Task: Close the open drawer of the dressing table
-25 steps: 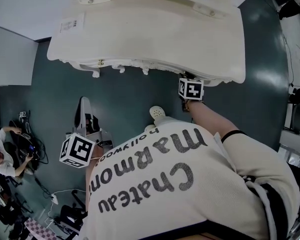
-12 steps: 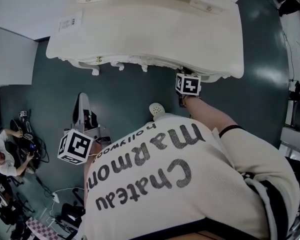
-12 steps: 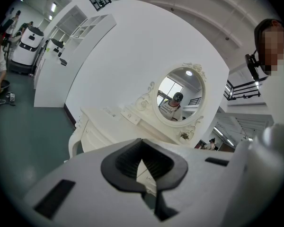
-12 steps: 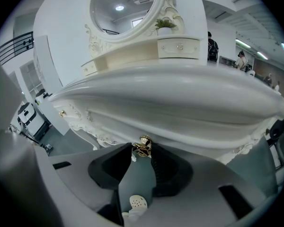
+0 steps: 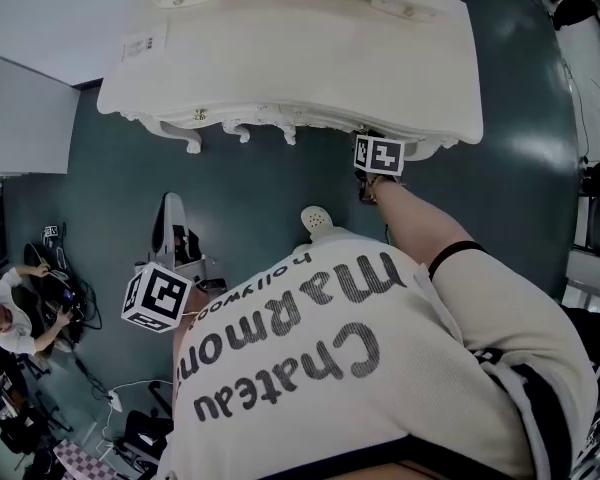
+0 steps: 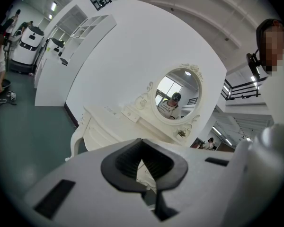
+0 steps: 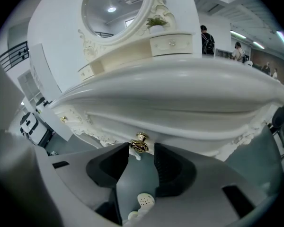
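The cream dressing table (image 5: 300, 58) fills the top of the head view, and its drawer front looks tucked under the curved top (image 7: 180, 89). The drawer's gold knob (image 7: 139, 144) sits between the tips of my right gripper (image 7: 142, 148). Those jaws are opening, with a gap beside the knob. That gripper's marker cube (image 5: 380, 155) is right at the table's front edge. My left gripper (image 6: 142, 144) has its tips together on nothing and hangs well back from the table (image 6: 109, 126). Its cube (image 5: 157, 297) shows at the lower left.
A white shoe (image 5: 317, 219) stands on the teal floor below the knob. A grey stand (image 5: 170, 233) is near the left gripper, and a seated person (image 5: 5, 313) with cables is at far left. A second gold knob (image 5: 200, 115) is on the table's left front.
The right gripper's cube has edged up against the table's front edge. The left gripper's cube has shifted slightly across the floor.
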